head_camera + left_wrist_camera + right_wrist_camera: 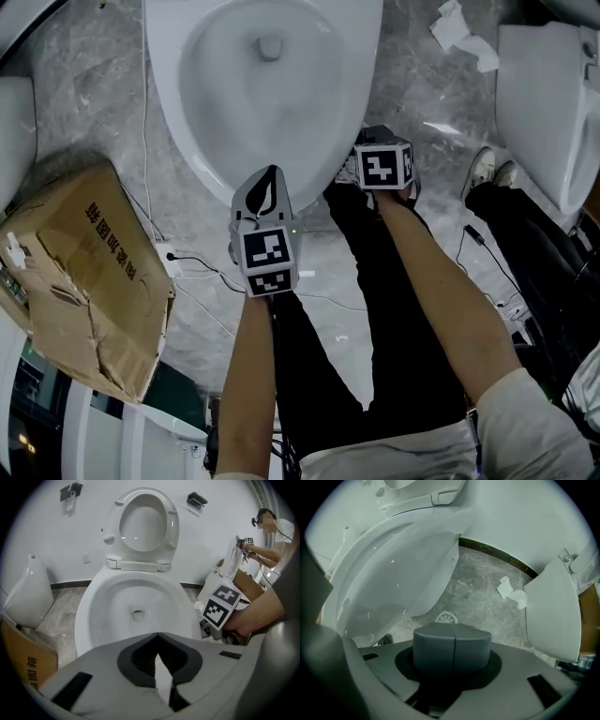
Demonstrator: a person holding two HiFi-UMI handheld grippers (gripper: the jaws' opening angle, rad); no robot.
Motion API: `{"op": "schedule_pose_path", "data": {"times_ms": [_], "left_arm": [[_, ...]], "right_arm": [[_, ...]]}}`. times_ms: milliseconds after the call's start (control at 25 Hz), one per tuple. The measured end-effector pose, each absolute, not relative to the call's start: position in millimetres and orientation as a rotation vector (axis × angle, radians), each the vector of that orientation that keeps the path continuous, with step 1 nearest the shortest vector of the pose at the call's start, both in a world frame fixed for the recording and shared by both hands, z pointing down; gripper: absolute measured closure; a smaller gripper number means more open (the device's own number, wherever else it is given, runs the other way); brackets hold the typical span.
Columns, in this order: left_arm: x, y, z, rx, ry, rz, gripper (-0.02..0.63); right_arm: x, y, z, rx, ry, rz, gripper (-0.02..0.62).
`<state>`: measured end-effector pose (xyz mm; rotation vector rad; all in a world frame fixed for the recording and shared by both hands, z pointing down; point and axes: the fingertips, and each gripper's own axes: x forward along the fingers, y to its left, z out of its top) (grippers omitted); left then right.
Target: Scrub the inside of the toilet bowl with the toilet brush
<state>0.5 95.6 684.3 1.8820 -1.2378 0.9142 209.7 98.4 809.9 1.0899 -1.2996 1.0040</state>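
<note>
Grey marbled floor [412, 84] is filling the room, and the toilet bowl [178, 112] is sitting in the middle of it with its seat [143, 524] raised. The basin is standing open, and no brush is showing inside it. A cardboard box [84, 272] is crowding the left side and a second white fixture [539, 103] is closing off the right.

The step in hand appears to be the pick-up, with scrubbing not yet begun. The right gripper [452, 641] is pointing down at the floor beside the bowl's right flank. Its jaws are clamping a dark grey seamed cylinder, which I am taking to be the handle top of the toilet brush [436, 653]. Nothing more of the brush is showing. The left gripper [271, 178] is hovering over the bowl's front lip with its jaws together and nothing in them.

The next move is probably calling for a straight lift to free the brush. After that comes a swing leftward over the rim and a lowering into the basin.

Room is tightest in the lane between the bowl's wall and the neighbouring fixture — the person's legs are also standing there. Above the rim the way is looking open, apart from the left gripper at the lip. Crumpled tissue [459, 33] and thin cables [202, 262] are lying on the floor, well apart from that path.
</note>
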Motion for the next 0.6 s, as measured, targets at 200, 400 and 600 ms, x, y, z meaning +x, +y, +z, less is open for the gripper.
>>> {"op": "schedule_pose_path", "data": {"times_ms": [200, 400, 600], "left_arm": [[3.3, 93.9, 682.5, 1.846, -1.271, 0.879, 0.583], [3.0, 99.3, 684.1, 1.879, -1.248, 0.896, 0.583], [3.5, 101.0, 678.1, 1.862, -1.225, 0.906, 0.583]], "right_arm": [[216.6, 96.3, 812.0, 1.171, -1.283, 1.041, 0.414], [207.8, 100.2, 811.6, 1.167, -1.304, 1.020, 0.414], [209.4, 96.1, 809.7, 1.146, -1.294, 0.994, 0.419]]}}
